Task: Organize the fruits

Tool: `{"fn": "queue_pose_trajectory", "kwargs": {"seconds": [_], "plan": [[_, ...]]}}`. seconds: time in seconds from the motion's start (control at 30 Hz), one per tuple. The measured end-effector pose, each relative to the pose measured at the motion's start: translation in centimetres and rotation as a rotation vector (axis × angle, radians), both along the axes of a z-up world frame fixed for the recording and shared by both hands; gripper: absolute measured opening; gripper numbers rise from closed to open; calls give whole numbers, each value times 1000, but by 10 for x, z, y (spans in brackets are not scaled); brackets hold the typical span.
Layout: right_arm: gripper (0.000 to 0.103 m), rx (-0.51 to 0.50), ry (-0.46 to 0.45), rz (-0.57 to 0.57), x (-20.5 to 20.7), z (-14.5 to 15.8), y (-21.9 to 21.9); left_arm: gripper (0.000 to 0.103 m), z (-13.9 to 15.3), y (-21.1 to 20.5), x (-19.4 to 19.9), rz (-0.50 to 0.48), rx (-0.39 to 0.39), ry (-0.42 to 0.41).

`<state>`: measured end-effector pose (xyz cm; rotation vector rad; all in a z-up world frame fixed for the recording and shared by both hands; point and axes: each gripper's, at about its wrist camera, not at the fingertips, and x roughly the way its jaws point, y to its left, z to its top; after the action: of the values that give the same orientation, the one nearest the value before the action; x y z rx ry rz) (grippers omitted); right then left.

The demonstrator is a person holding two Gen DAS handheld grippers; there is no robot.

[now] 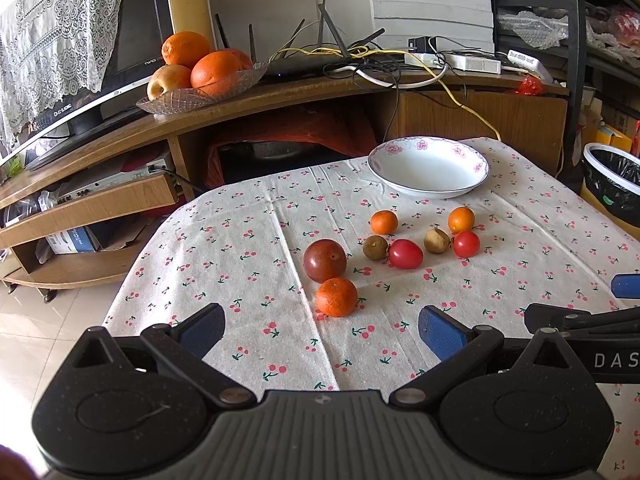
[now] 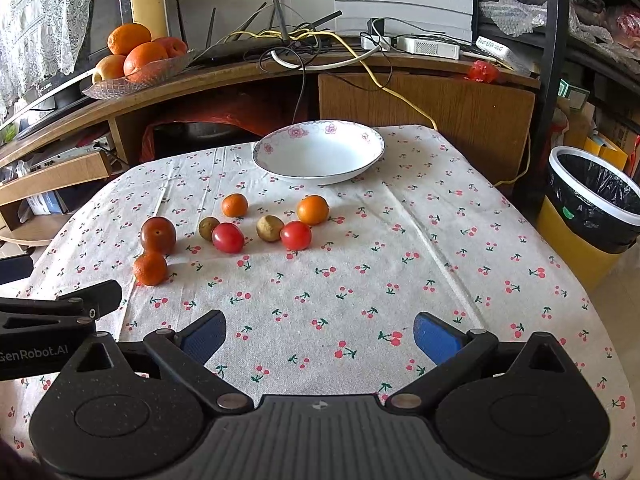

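Spread wide, my left claw (image 1: pixel 322 330) hovers just short of a mandarin (image 1: pixel 336 297), which touches the plum (image 1: pixel 324 260); beyond them sits the bowl (image 1: pixel 429 168). Right view: my right claw (image 2: pixel 320 338) gapes over bare desk (image 2: pixel 400 240), fruits clustered before that bowl (image 2: pixel 319 151).

Your counter (image 2: pixel 440 240) wore a cherry-print cloth (image 2: pixel 360 300) and carried one white bowl (image 2: pixel 320 152) and eight small fruits (image 2: pixel 228 237).
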<state>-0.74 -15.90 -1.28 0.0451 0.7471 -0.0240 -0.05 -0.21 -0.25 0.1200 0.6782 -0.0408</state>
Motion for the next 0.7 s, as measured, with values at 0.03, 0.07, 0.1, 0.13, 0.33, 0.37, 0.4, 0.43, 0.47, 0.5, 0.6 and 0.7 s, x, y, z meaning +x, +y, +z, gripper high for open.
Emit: {"fn": "queue_pose_trajectory", "kwargs": {"seconds": [0.03, 0.07, 0.1, 0.13, 0.33, 0.37, 0.4, 0.43, 0.47, 0.5, 0.6, 0.7], "plan": [[96, 0, 1, 0, 0, 0, 0, 103, 0, 0, 0, 0, 1, 0], [96, 1, 1, 0, 0, 0, 0, 103, 0, 0, 0, 0, 1, 0], [96, 1, 1, 0, 0, 0, 0, 103, 0, 0, 0, 0, 2, 1], [96, 2, 2, 0, 0, -1, 0, 103, 0, 0, 0, 0, 1, 1], [96, 3, 5, -1, 1, -2, 0, 103, 0, 0, 0, 0, 2, 0], [96, 3, 5, -1, 1, -2, 0, 103, 0, 0, 0, -1, 1, 0], [96, 3, 5, -1, 2, -2, 0, 103, 0, 0, 0, -1, 1, 1], [96, 4, 5, 0, 2, -2, 0, 103, 0, 0, 0, 0, 1, 1], [96, 4, 5, -1, 2, -2, 0, 103, 0, -1, 1, -1, 2, 1], [96, 5, 5, -1, 2, -2, 0, 103, 0, -1, 1, -1, 2, 1], [96, 7, 8, -1, 2, -3, 0, 103, -1, -1, 1, -3, 4, 1], [95, 11, 11, 0, 2, -4, 0, 103, -3, -1, 3, -5, 6, 5]]}}
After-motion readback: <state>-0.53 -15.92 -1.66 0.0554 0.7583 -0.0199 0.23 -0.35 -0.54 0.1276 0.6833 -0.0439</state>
